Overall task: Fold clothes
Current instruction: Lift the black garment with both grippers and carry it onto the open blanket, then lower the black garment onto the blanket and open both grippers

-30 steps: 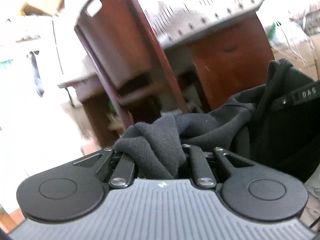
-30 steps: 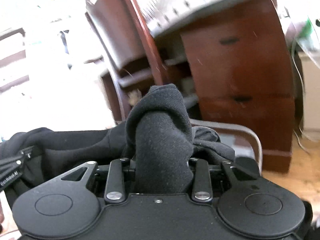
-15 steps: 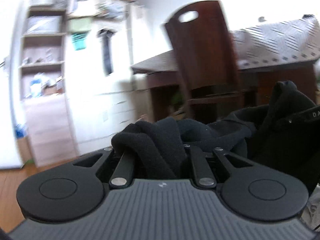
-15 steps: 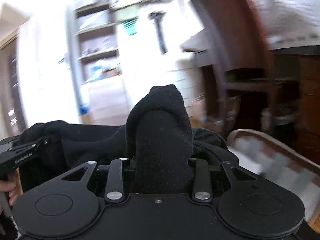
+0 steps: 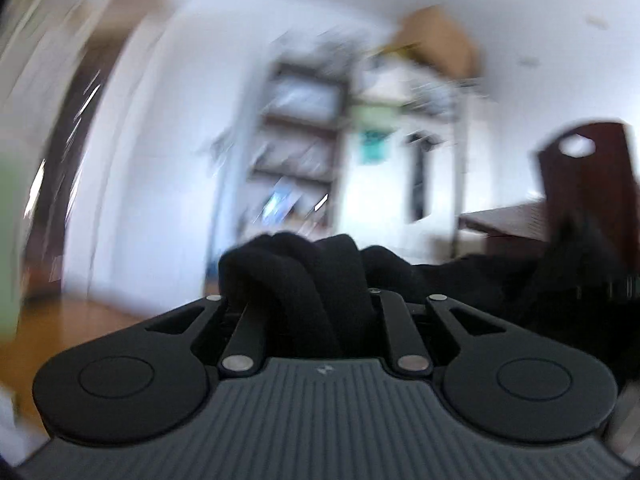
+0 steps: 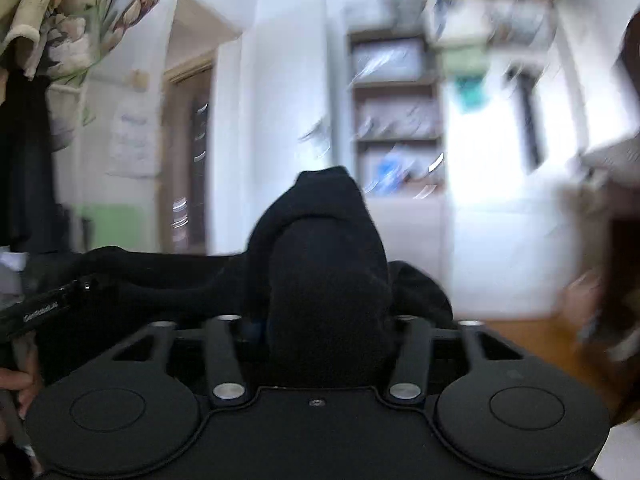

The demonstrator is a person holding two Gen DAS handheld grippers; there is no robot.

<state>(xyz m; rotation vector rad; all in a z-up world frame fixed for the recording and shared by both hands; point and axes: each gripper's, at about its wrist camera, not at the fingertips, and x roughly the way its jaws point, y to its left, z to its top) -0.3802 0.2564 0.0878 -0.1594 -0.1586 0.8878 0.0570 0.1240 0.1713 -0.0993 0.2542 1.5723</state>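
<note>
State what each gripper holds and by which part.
Left gripper: shut on a bunched fold of the black garment. Right gripper: jaws opening, another fold between them.

One black garment [image 5: 320,280], two hand-held grippers, left [image 5: 316,312] and right [image 6: 320,320]; ahead of them, one shelf unit [image 6: 394,92] and one wooden chair [image 5: 588,184].

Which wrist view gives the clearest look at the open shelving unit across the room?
The right wrist view: the shelving unit sits near centre, its shelves distinguishable despite blur. The left wrist view shows the same shelves badly smeared.
</note>
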